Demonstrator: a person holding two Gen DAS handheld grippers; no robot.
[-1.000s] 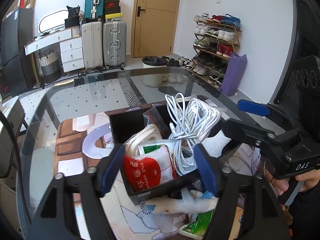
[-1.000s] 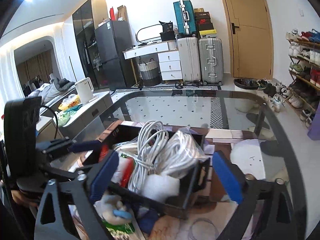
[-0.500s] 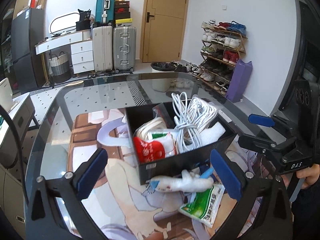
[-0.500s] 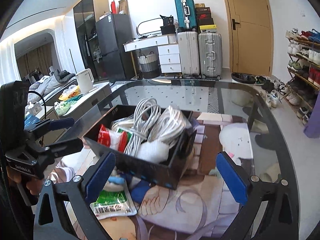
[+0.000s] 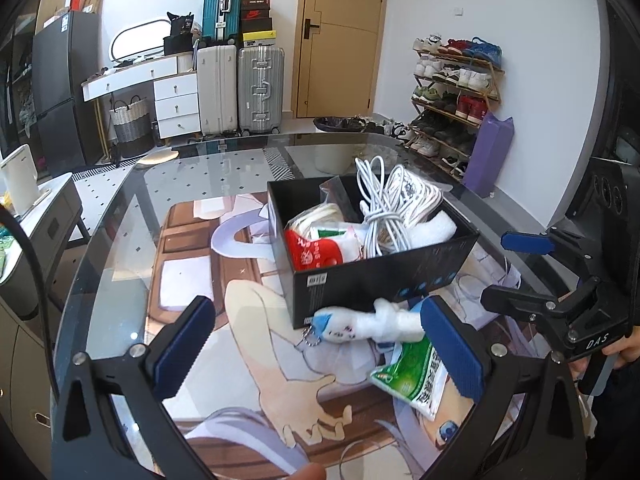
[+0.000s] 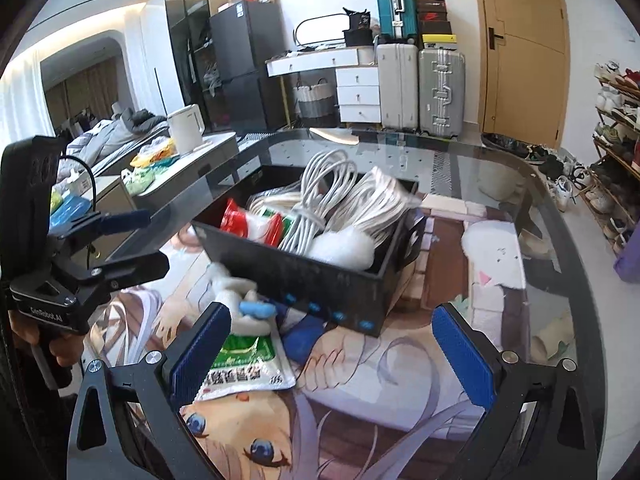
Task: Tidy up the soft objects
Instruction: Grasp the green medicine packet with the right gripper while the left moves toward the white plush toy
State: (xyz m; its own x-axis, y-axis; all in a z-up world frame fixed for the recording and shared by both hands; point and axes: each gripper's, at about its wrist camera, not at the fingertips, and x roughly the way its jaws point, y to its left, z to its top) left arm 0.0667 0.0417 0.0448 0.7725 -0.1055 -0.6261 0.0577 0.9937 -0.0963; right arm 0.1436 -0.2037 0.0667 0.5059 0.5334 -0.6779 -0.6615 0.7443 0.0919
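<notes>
Grippers spread wide before remaining soft items

Your left gripper [image 5: 316, 348] and right gripper [image 6: 332, 344] hover released, empty. Nearest lie the green packet [image 5: 416, 372] and plush toy [image 5: 360, 322], against the full black box [image 5: 384, 276]. Pinch the plush mid-body, lifting clear.

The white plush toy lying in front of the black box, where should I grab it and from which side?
Probably the plush toy is best pinched across its narrow middle. It lies lengthwise along the black box wall, partly on the green packet, so come from above and from the near side, away from the box, fingers straddling its short width. The left gripper is open and nearly lined up with it.
</notes>
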